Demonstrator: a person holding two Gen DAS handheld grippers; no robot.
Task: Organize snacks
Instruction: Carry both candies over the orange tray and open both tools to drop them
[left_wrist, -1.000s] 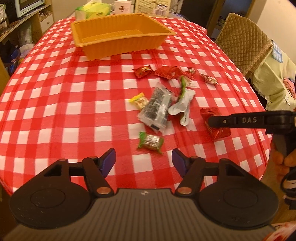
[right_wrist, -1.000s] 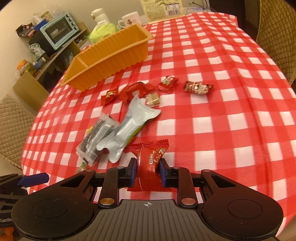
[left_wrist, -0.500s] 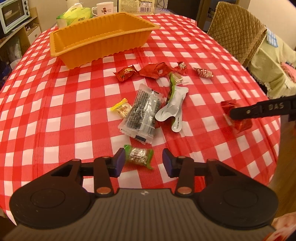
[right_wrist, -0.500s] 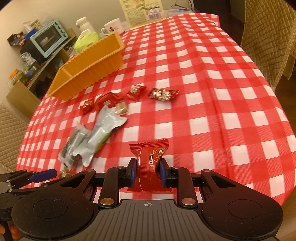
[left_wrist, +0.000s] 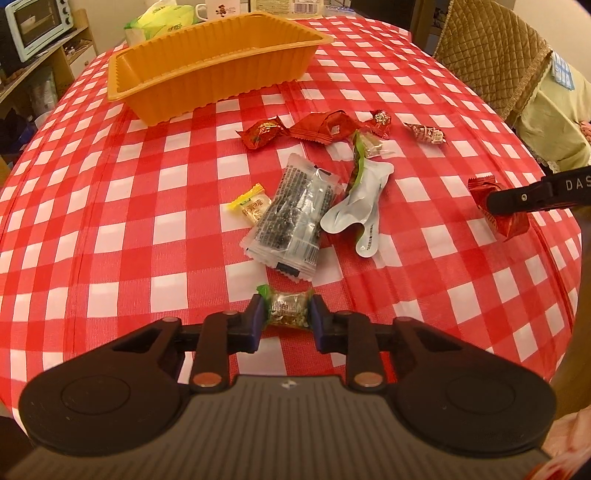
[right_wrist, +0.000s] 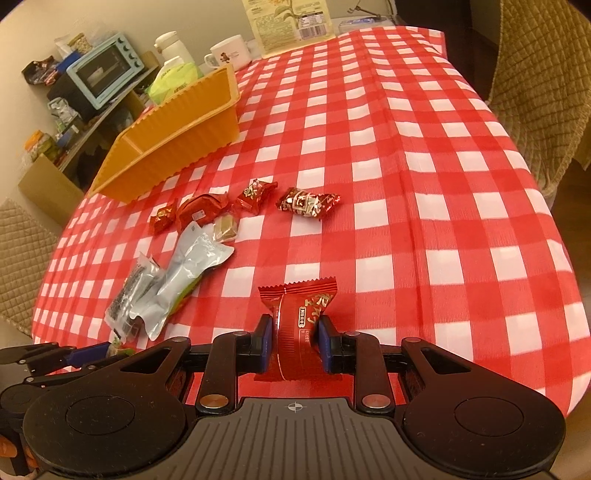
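two grippers each clamp a snack over the red-checked tablecloth (left_wrist: 110, 206): the left gripper (left_wrist: 286, 317) has its jaws shut on a green-ended candy (left_wrist: 287, 312), the right gripper (right_wrist: 295, 341) pinches a red packet (right_wrist: 299, 317). picking looks finished; the next move likely means carrying both to the orange tray (left_wrist: 207, 79), well beyond the loose pile. only "das" reads clearly, on the right gripper's arm.

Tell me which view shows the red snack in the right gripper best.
The right wrist view: the red snack sits front and centre between the right gripper's jaws, label readable. The left wrist view shows it only small at the right edge, partly behind a finger.
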